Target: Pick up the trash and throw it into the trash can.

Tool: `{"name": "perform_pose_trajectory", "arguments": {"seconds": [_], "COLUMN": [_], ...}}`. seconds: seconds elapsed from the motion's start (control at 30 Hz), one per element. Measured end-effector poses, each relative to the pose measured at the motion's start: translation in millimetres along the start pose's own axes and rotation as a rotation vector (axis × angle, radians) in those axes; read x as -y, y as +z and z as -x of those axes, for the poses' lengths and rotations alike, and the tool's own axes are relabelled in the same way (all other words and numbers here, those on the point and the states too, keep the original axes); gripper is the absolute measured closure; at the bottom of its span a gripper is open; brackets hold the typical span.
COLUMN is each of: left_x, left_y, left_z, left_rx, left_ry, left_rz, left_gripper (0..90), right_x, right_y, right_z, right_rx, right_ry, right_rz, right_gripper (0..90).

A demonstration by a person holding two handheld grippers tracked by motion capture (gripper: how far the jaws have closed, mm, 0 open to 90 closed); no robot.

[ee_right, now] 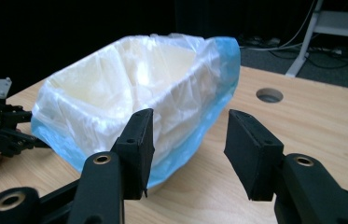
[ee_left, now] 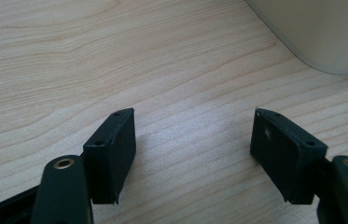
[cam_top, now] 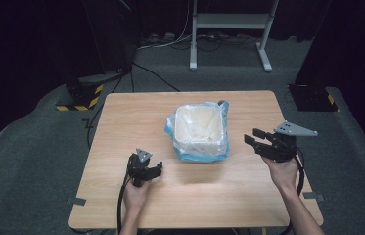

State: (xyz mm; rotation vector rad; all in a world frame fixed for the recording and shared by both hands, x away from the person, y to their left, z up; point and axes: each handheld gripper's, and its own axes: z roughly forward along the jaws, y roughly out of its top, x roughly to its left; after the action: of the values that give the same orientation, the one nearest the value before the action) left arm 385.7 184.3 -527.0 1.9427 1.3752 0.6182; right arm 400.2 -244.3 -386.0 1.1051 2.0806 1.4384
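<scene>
The cream square plastic bin [cam_top: 198, 131], lined with a translucent blue-edged plastic bag [ee_right: 129, 100], stands near the middle of the light wooden table [cam_top: 121, 122], slightly toward the far edge; the bag is already folded over the rim. The left gripper [cam_top: 153, 171] rests near the front edge, jaws apart and empty; the right gripper [cam_top: 251, 142] hovers beside the bin, jaws apart and empty. Judged status: lining appears done; only tidying or withdrawal seems left.

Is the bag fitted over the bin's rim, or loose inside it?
Fitted over. The bag lines the bin and its blue edge folds down outside the walls all round. The inside looks empty.
</scene>
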Motion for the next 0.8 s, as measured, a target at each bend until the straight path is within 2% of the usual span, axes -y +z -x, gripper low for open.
{"name": "perform_pose_trajectory", "arguments": {"seconds": [0.8], "left_x": [0.0], "left_y": [0.0], "left_z": [0.0], "left_rx": [0.000], "left_ry": [-0.001], "left_rz": [0.000], "left_gripper": [30.8], "right_x": [63.7], "right_y": [0.4], "right_z": [17.2], "right_rx": [0.052], "right_ry": [0.075], "right_rz": [-0.078], "right_gripper": [51.2]}}
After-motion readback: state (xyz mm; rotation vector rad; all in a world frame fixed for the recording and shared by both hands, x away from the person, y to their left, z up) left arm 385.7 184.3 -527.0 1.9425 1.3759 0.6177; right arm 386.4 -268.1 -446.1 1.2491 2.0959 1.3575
